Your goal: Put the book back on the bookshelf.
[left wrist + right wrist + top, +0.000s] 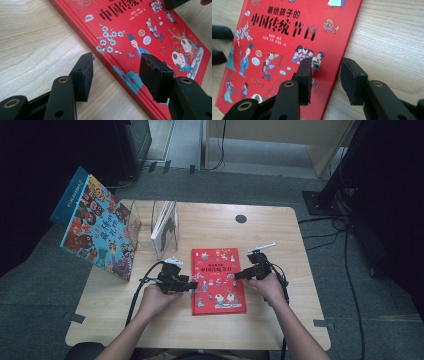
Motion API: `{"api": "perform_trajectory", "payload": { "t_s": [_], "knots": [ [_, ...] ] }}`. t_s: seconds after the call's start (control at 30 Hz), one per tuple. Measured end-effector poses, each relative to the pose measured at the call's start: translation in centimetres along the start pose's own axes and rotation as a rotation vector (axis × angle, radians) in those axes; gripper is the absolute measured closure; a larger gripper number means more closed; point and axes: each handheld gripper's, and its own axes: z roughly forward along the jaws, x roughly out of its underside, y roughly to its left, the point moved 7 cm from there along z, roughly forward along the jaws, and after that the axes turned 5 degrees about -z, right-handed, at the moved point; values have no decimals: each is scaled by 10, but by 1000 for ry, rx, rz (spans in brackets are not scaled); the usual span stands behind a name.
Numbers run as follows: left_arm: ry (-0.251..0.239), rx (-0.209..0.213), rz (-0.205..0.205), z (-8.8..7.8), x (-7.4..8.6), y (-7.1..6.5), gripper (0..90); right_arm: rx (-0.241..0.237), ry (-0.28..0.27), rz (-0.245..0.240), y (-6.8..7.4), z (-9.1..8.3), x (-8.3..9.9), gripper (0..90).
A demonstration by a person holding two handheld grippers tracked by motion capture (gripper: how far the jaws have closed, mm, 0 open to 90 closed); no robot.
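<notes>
Red cartoon-covered book lies flat; both claws spread astride its edges.

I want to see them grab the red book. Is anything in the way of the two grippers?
No, nothing visible is. The red book lies flat on the table. The left gripper is open across its one long edge, and the right gripper is open across the opposite edge.

- The black two-jaw left gripper was held low, jaws parted.
- The black two-jaw right gripper faced it, jaws likewise apart.
</notes>
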Motion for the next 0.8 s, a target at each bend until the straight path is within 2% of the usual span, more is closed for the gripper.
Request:
{"api": "perform_trajectory", "payload": {
  "t_s": [0.03, 0.17, 0.23, 0.43, 0.5, 0.53, 0.6, 0.67, 0.8],
  "knots": [
    [3, 5, -2, 0, 0, -1, 452, -4, 1, 22, 0, 1, -1, 606],
    [10, 20, -6, 2, 0, -4, 471, -2, 8, 33, 0, 1, -2, 620],
    [10, 11, 5, 3, 0, -5, 480, 6, 13, 40, 1, 1, -2, 620],
    [10, 29, -24, 3, 0, -4, 494, 12, 18, 28, 2, 1, -2, 618],
    [8, 14, -22, 3, 0, -3, 542, 12, 22, 20, 2, 1, -2, 620],
    [2, -10, -11, 3, 0, -2, 579, 13, 26, 17, 2, 1, -2, 619],
    [3, -7, -18, 2, 0, -1, 609, 15, 24, 12, 3, 1, -2, 619],
    [12, 4, -44, 2, 0, 2, 645, 10, 24, 16, 3, 1, -2, 619],
    [14, 9, -56, 1, 0, 3, 672, 8, 25, 8, 3, 0, -2, 618]
  ]
}}
